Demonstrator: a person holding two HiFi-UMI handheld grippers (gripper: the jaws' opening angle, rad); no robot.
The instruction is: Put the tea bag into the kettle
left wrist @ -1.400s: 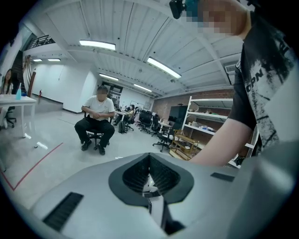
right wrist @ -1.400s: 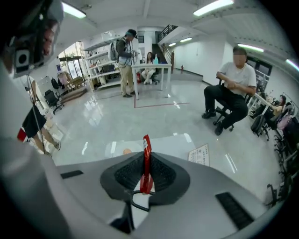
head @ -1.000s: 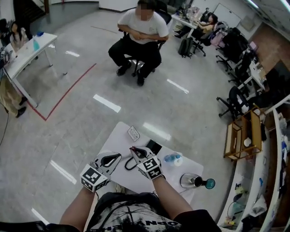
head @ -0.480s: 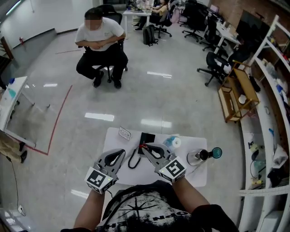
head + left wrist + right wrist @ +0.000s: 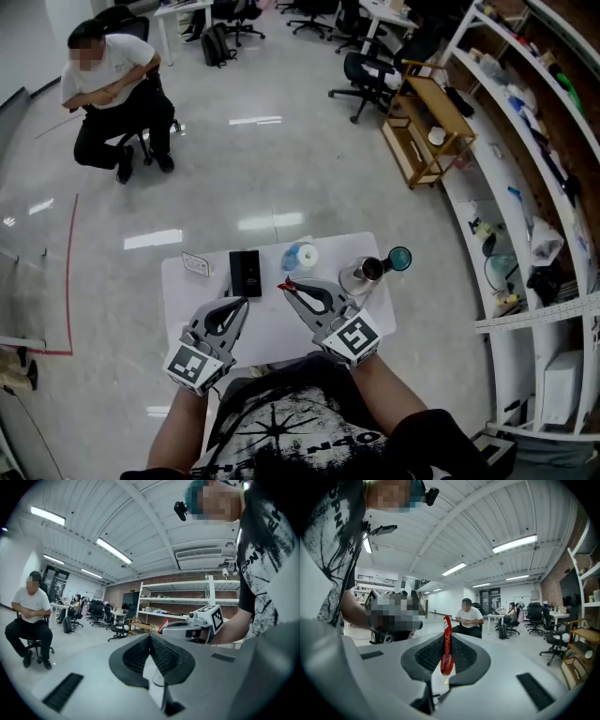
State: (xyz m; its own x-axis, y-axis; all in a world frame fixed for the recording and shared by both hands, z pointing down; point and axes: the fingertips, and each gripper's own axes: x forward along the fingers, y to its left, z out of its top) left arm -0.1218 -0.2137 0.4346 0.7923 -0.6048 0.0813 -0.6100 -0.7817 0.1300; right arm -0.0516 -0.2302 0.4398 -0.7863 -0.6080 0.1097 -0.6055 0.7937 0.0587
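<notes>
Open office, glossy floor, small white worktop below me. Kettle near far right corner; can't tell whether mouth is open. Right hand-held gripper pinching red tea bag upright at jaw tips, above worktop middle, probably ready for carry to kettle. Left hand-held gripper pressed together, empty, kept aside toward left edge. Bag's lower end hidden between pads.

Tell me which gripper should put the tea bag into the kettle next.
Right. The right gripper holds the red tea bag between its jaws and sits on the kettle's side of the table. The left gripper is shut, empty and farther from the kettle.
</notes>
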